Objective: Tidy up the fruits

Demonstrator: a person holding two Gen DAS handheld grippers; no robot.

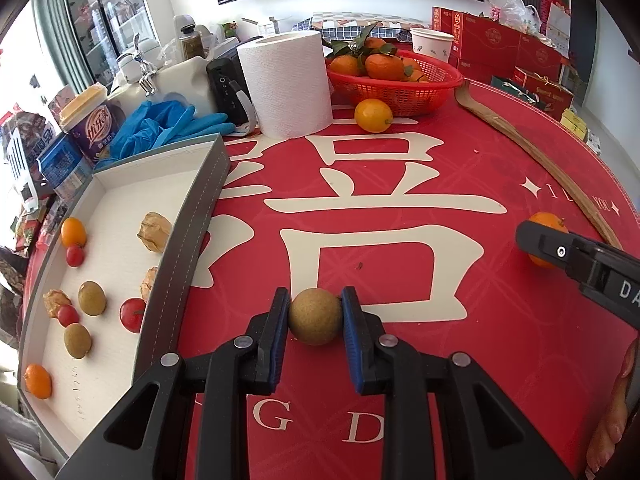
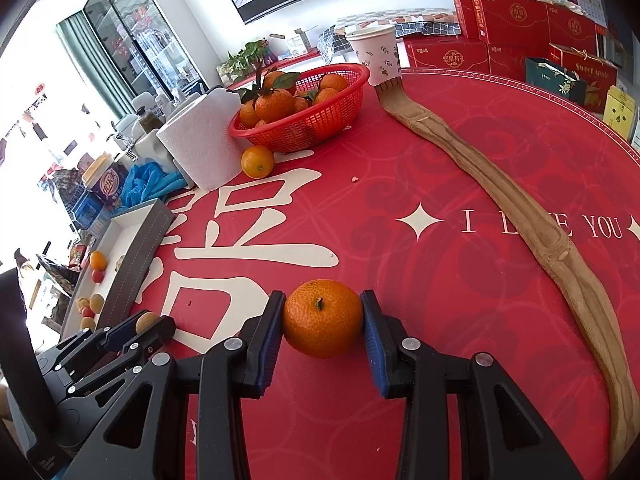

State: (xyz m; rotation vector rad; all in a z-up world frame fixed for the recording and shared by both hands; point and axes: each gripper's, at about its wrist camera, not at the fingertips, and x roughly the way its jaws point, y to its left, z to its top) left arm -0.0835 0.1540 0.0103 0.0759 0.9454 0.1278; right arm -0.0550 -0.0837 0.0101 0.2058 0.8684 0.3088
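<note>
My left gripper (image 1: 315, 312) is shut on a round brown longan (image 1: 316, 317) that rests on the red tablecloth; both blue pads press its sides. The same gripper (image 2: 142, 326) with the longan (image 2: 146, 321) shows at the lower left of the right wrist view. My right gripper (image 2: 323, 318) is shut on an orange tangerine (image 2: 322, 318), stem up, on the cloth. In the left wrist view that tangerine (image 1: 546, 221) sits at the right behind the right gripper's dark finger. A white tray (image 1: 120, 200) on the left holds several small fruits.
A red basket (image 1: 396, 88) of leafy tangerines stands at the back, with a loose kumquat (image 1: 373, 115) before it. A paper towel roll (image 1: 286, 84), blue gloves (image 1: 168, 124) and a paper cup (image 2: 376, 56) are nearby. A long wooden strip (image 2: 520, 216) curves along the right.
</note>
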